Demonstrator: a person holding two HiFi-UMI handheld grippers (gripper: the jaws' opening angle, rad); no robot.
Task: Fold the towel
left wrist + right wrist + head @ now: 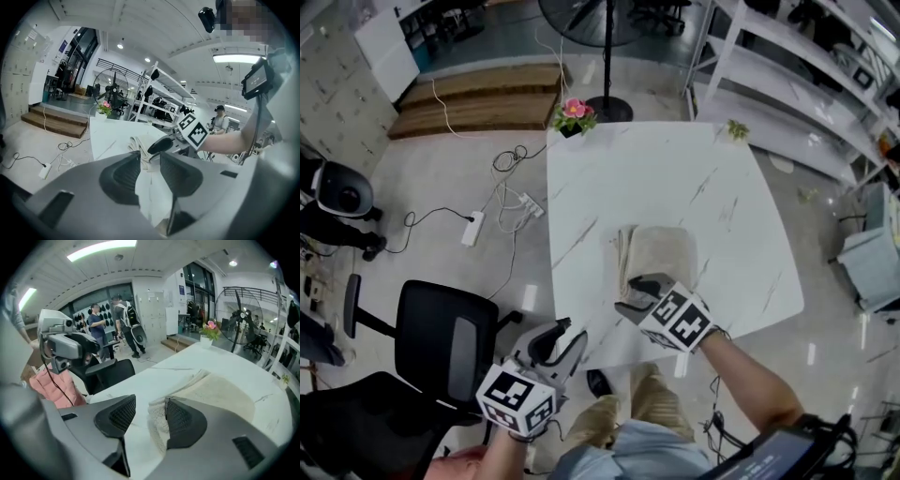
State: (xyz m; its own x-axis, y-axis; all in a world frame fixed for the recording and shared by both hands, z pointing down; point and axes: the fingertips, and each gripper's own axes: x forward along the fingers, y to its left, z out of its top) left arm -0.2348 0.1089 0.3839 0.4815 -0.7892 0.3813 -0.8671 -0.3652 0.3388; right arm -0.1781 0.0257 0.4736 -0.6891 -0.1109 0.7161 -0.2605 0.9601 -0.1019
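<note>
A beige towel (656, 251) lies folded into a thick rectangle near the front of the white marble table (628, 178). My right gripper (636, 292) sits at the towel's near edge and stands open. In the right gripper view the towel (220, 392) has its near corner between the jaws of the right gripper (149, 413), against the right pad only. My left gripper (555, 336) hovers at the table's near left corner, apart from the towel. Its jaws (149, 164) stand partly apart with only the tabletop showing between them. Beyond them lie the towel (140, 143) and the right gripper (161, 144).
A black office chair (441, 352) stands left of the person, close to the left gripper. A potted pink flower (573, 114) and a small plant (737, 129) sit on the table's far corners. Cables and a power strip (473, 228) lie on the floor at left. White shelving (806, 84) lines the right.
</note>
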